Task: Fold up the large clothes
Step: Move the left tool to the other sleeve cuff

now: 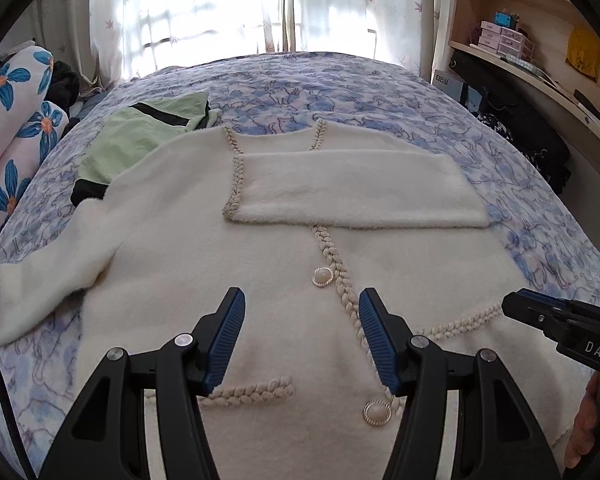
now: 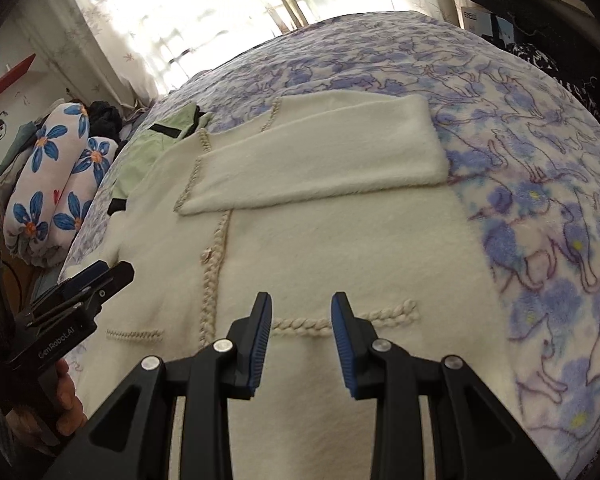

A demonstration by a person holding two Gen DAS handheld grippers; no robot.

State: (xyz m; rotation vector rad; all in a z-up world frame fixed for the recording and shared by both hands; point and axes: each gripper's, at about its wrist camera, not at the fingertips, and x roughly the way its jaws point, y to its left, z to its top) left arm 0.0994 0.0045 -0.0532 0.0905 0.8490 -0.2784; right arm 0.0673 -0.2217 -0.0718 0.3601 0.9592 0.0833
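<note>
Your cream cardigan lies face up on the bed, spread over the blue cat-print blanket, with its hem toward you and its neckline toward the far window. Its right sleeve is folded flat across the chest, the cuff ending near the braided front trim; its left sleeve lies stretched out to the left over the blanket. Two pearl buttons sit beside the braid that runs down the front. Your left tongs hang over the lower front of the cardigan, jaws well apart with nothing between them. Your right tongs hang over the braided pocket trim on the right side, jaws parted less widely, also holding nothing. At the far left, a green garment with black trim lies partly tucked under the cardigan's shoulder, and flower-print pillows are stacked beside the bed. A wooden shelf stands at the far right.
</note>
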